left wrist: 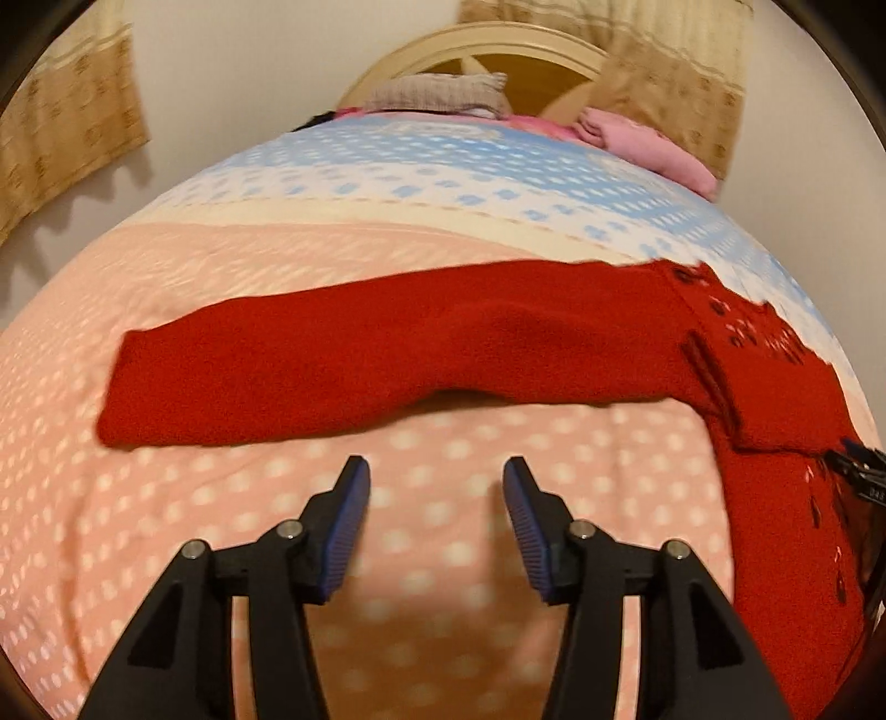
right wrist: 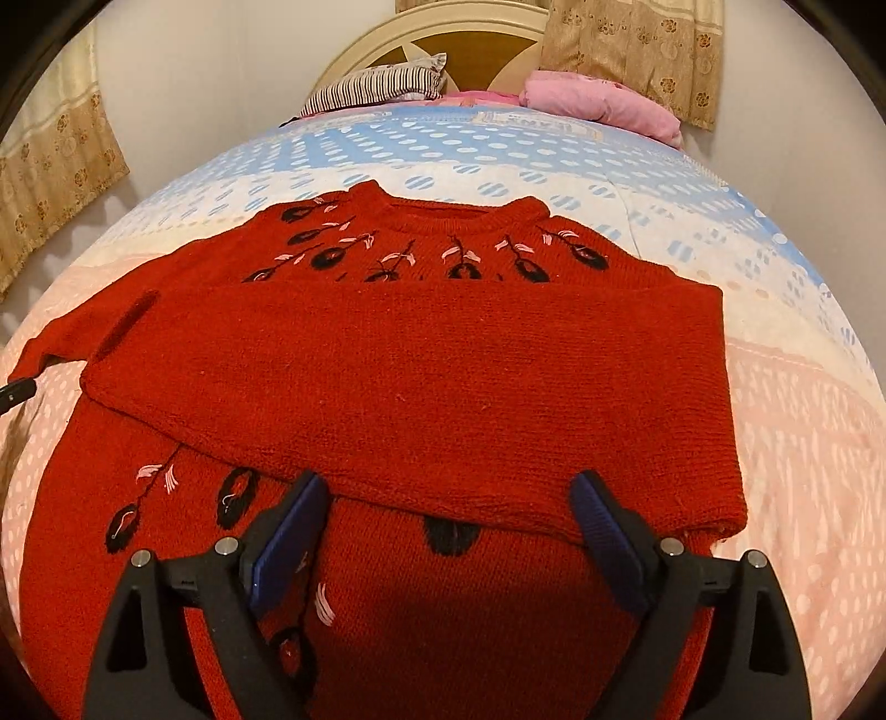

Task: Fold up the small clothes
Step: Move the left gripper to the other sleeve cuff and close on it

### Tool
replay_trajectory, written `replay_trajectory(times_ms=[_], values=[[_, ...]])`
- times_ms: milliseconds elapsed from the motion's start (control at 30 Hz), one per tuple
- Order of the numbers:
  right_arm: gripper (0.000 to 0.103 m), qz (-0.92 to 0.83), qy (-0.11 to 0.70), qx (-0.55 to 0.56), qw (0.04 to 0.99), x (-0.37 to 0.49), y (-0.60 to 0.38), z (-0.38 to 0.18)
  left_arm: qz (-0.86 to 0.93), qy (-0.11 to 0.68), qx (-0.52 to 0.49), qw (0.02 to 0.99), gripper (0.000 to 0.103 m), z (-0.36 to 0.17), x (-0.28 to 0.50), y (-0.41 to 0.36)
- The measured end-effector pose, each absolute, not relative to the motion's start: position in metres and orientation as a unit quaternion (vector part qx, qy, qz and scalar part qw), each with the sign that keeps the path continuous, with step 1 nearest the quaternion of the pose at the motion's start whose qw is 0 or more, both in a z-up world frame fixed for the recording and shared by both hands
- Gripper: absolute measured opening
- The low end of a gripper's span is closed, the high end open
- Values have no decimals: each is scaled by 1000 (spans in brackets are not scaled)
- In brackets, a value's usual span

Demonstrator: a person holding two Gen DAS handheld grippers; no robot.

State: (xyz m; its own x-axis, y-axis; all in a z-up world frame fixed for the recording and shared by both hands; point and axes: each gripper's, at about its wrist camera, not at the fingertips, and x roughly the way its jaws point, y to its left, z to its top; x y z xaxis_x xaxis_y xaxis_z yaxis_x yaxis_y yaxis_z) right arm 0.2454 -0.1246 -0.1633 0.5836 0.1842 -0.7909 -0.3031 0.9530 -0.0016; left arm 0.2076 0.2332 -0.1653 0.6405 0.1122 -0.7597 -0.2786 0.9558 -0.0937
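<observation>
A red knitted sweater [right wrist: 421,376] with black and pink embroidered flowers lies flat on the bed, neckline toward the headboard. One sleeve is folded across its chest. The other sleeve [left wrist: 343,365] stretches out flat to the left over the pink bedspread. My left gripper [left wrist: 437,476] stands open just short of that sleeve, with only bedspread between its blue pads. My right gripper [right wrist: 448,493] is open wide low over the sweater's body, its fingertips at the lower edge of the folded sleeve, not pressing on it. A bit of the left gripper [right wrist: 16,390] shows at the far left edge.
The bed carries a dotted bedspread [left wrist: 498,554], pink near me and blue farther off. A striped pillow [right wrist: 376,86] and a folded pink quilt [right wrist: 603,108] lie by the cream headboard [right wrist: 459,27]. Patterned curtains [right wrist: 637,50] hang at both sides.
</observation>
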Motion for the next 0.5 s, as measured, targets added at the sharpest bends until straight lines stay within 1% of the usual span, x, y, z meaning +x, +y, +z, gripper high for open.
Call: replay_trajectory(times_ms=[133, 333, 500], values=[[91, 138, 435, -68, 887, 245, -125, -163, 137, 395, -154, 895, 53, -164, 198, 264], [91, 138, 434, -67, 888, 244, -124, -163, 153, 351, -332, 862, 53, -174, 173, 335], [91, 138, 434, -68, 888, 244, -124, -163, 140, 298, -458, 826, 53, -191, 159, 365]])
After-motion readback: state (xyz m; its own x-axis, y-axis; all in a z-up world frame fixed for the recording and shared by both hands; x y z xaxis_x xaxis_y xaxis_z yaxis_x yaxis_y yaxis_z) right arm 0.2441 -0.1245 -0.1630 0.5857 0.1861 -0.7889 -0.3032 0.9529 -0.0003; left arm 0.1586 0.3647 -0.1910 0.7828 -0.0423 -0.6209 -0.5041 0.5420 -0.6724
